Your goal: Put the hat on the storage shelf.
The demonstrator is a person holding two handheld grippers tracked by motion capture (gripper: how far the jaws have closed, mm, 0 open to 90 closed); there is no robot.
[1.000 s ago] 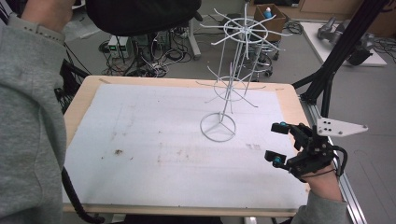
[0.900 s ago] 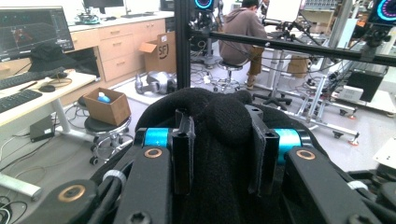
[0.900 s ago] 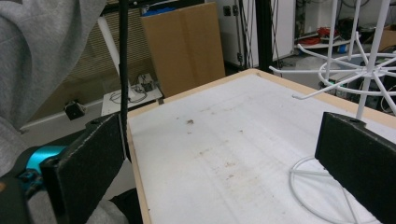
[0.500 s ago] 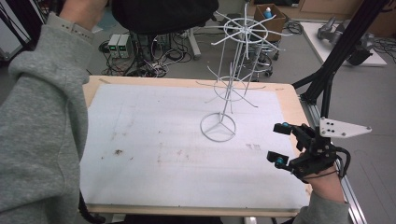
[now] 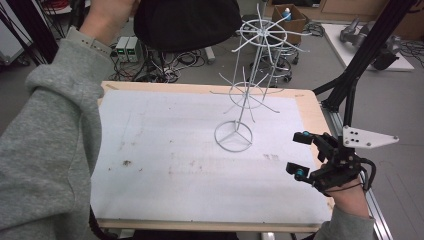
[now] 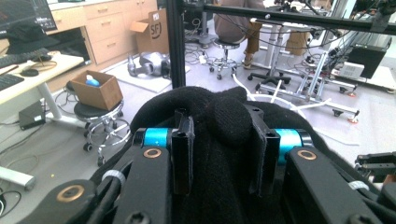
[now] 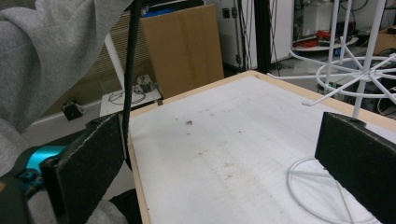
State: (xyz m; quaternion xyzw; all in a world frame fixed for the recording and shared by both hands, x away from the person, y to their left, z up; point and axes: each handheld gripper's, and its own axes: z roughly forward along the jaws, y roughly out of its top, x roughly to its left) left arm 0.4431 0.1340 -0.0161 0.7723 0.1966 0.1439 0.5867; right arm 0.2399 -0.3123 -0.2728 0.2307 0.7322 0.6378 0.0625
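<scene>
Left gripper view shows a black knit hat (image 6: 224, 116) pinched between the two black jaws of the left gripper (image 6: 223, 158). The jaws are squeezed tight on the soft cloth. In the high view the hat (image 5: 187, 22) hangs up high, past the far edge of the table (image 5: 200, 225), just left of the top ring of the white wire rack (image 5: 250, 90).

The job looks like putting the hat on the rack. To do it well, the left hand (image 5: 107, 15) should bring the hat over one of the thin wire arms, lower it slowly, and let go only when the cloth sits on the wire. The rack is light, so a hard bump could tip it. I cannot tell for sure which arm is the goal, because the hat hides part of the top ring.

The right gripper (image 5: 300, 155) waits at the right side of the table with its jaws spread wide and nothing between them. It could hold the rack's round foot steady if needed.

Compared with a second ago, the grey sleeve (image 5: 50, 150) has swung further over the table's left side and the hat has moved closer to the rack. The right gripper has stayed put.
</scene>
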